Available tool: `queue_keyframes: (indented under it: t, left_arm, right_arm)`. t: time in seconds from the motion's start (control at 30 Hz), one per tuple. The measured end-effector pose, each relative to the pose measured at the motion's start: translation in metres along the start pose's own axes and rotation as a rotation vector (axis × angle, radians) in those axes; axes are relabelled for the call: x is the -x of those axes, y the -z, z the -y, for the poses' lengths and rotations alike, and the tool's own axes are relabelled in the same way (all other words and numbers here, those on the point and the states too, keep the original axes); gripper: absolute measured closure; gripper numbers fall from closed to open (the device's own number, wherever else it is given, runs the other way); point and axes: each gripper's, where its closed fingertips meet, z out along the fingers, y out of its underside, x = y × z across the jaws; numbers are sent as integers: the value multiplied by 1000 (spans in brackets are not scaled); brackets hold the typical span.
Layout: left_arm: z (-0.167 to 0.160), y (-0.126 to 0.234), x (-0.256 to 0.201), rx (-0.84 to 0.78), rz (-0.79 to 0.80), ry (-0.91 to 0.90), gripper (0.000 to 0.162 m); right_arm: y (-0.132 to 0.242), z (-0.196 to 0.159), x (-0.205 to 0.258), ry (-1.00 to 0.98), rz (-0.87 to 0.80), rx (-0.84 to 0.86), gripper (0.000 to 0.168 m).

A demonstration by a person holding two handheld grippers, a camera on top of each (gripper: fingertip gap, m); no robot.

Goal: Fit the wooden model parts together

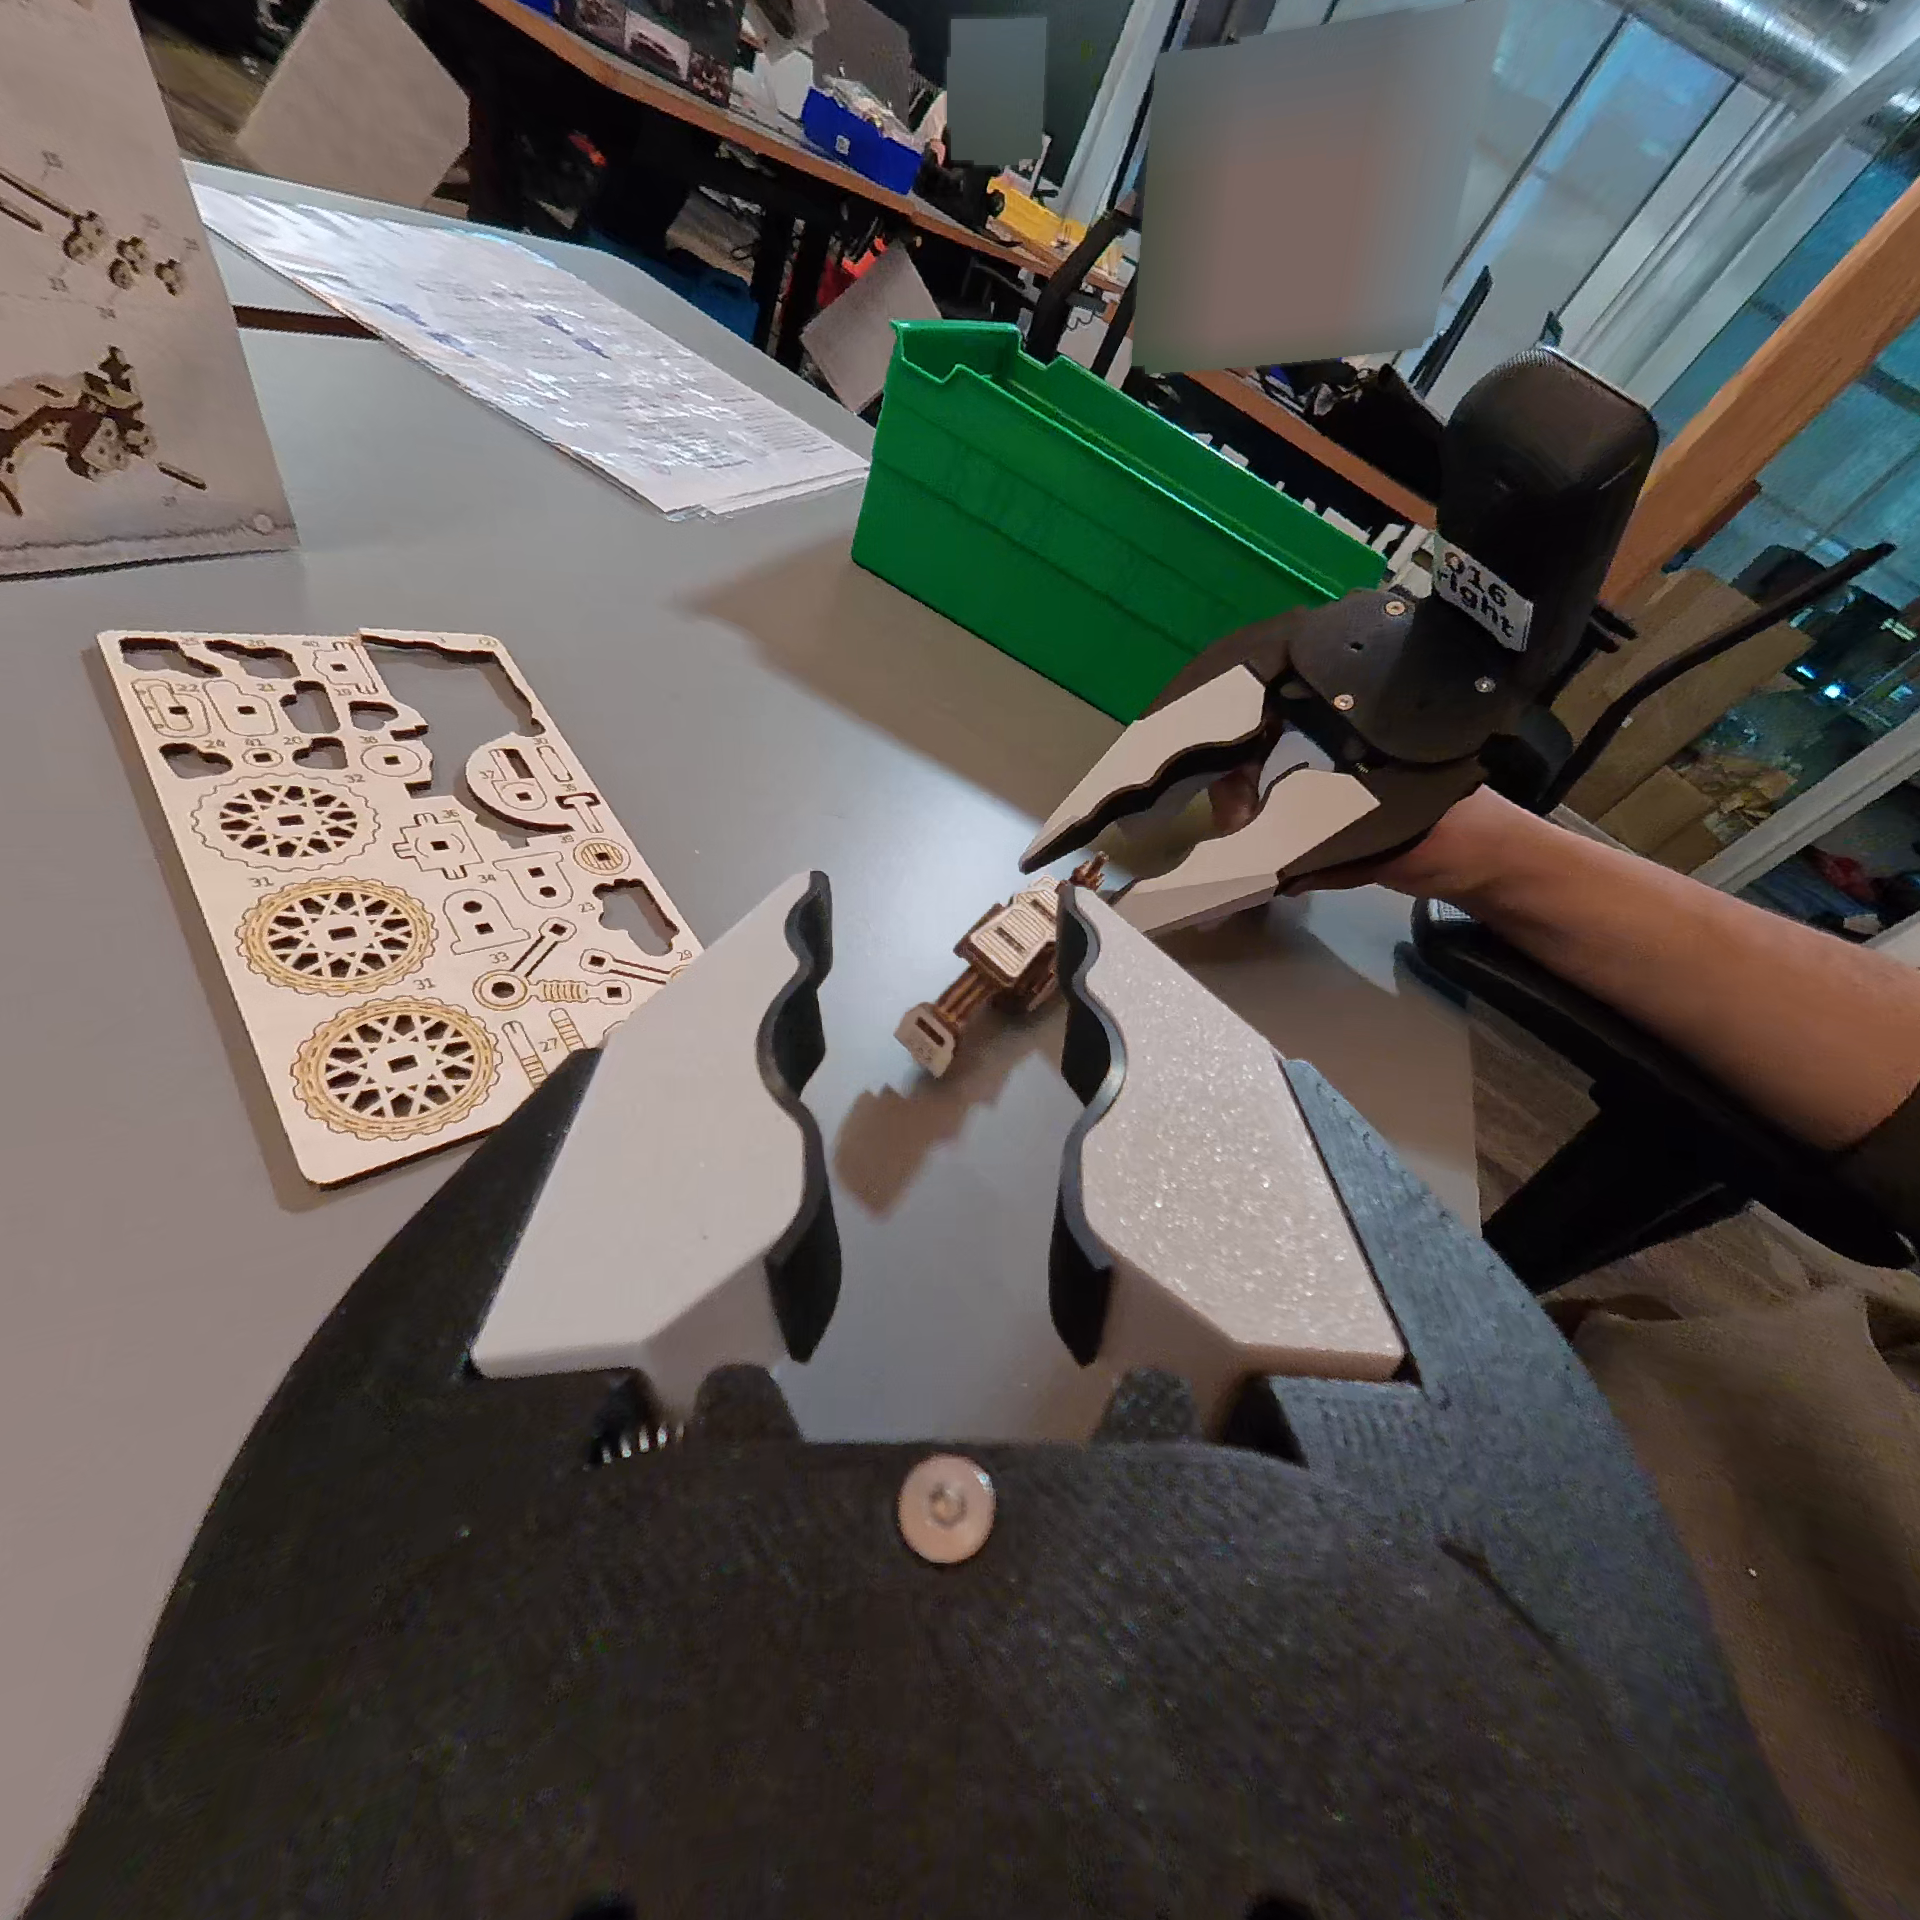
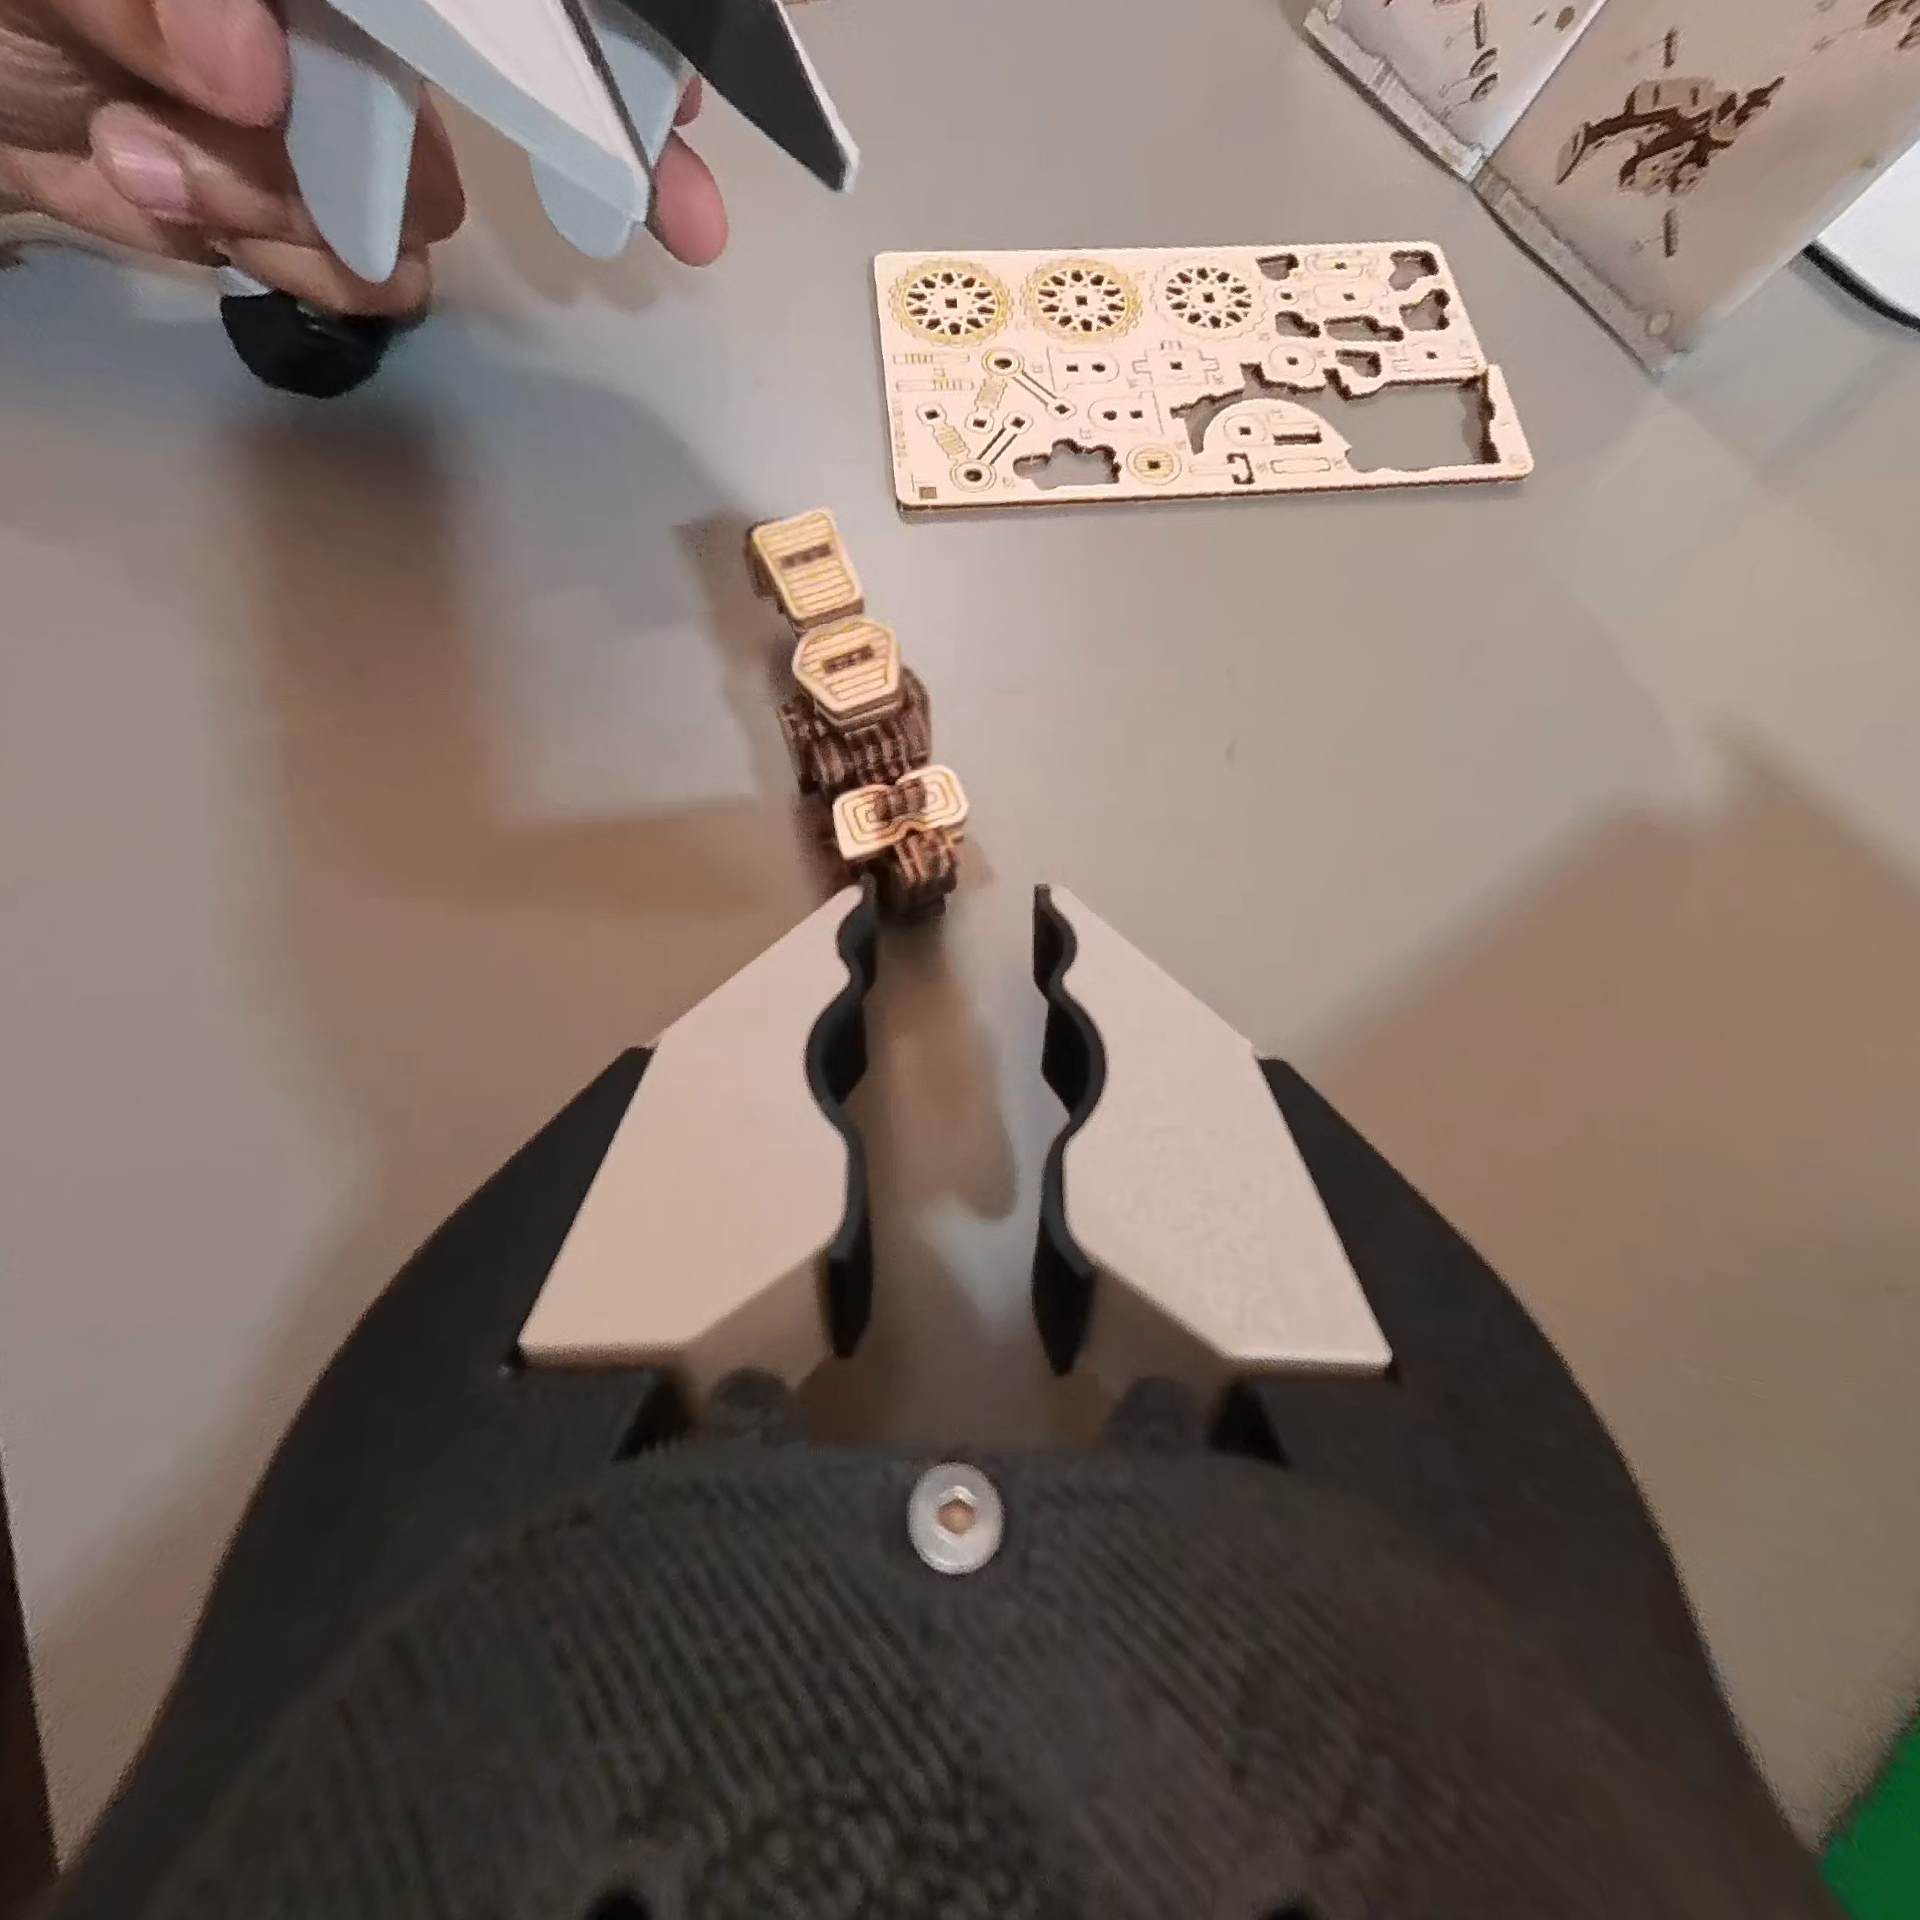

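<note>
Grey surface carries a small, partly assembled brown wooden model, lying between the two grippers. Left gripper hovers with its grey fingers spread apart, empty, its right fingertip in front of the model. Right gripper is likewise parted and holds nothing, its left fingertip just beside the model's near end. Nearby lies a flat laser-cut plywood sheet of parts, and farther off stands a green plastic bin.

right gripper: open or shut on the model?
Open. The right gripper shows bare table between its fingers; the wooden model lies just ahead of the tips, ungripped.
</note>
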Motion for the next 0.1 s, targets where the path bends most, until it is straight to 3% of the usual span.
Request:
queue_keyframes:
  t: [0.1]
  left_arm:
    - [2,2,2,-18,18,-5,121]
  right_arm:
    - [-2,1,0,-7,1,-4,138]
